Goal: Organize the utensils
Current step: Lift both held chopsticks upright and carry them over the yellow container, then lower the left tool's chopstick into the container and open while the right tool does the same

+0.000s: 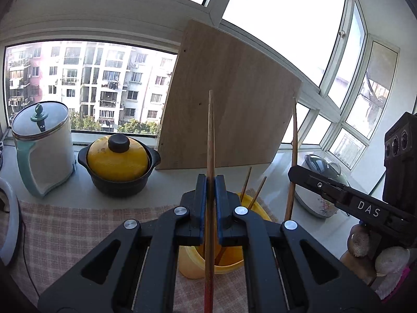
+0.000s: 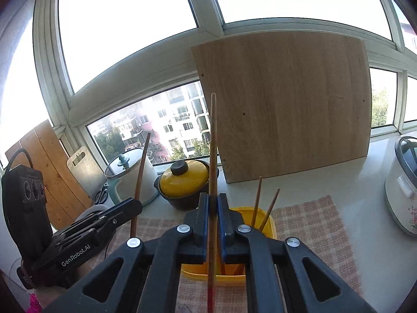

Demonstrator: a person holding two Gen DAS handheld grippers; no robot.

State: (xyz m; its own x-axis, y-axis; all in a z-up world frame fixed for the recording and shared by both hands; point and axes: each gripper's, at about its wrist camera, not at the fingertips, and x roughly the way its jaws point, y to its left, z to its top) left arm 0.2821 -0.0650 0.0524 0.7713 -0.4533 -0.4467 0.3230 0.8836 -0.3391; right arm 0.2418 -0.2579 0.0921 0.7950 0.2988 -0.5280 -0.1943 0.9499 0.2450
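The left claw (image 1: 211,182) is clenched on a wooden chopstick (image 1: 210,156), blue pads pressed to its sides; the stick runs upright between them, its reddish lower end at the bottom edge of the left wrist view. The right claw (image 2: 213,203) grips a second chopstick (image 2: 213,156) the same way, red-tipped end down

Just behind and below both claws stands the yellow holder (image 2: 271,227), a plastic cup on a checked cloth (image 2: 312,221) spread over the pale desk (image 2: 351,174). Two more chopsticks (image 2: 258,200) lean out of the holder, tips up

Each view catches the other claw side-on. The left wrist view shows the right claw right of the holder, with fingers of the person's hand (image 1: 365,245) beneath it. The right wrist view shows the left claw left of the holder, its stick rising from it

Behind the holder and to its left sits a black pot with a yellow lid (image 1: 117,161), and farther left a white kettle (image 1: 44,146) with a glass lid. A large wooden board (image 2: 286,109) leans on the window behind the holder. A white rice cooker (image 2: 401,185) stands right of the holder

Only the right wrist view shows a pale cutting board (image 2: 83,167), scissors (image 2: 101,194) and orange wooden planks (image 2: 49,167) beyond the kettle. Only the left wrist view shows a white curved rim (image 1: 10,224) at its left edge; what it belongs to cannot be told
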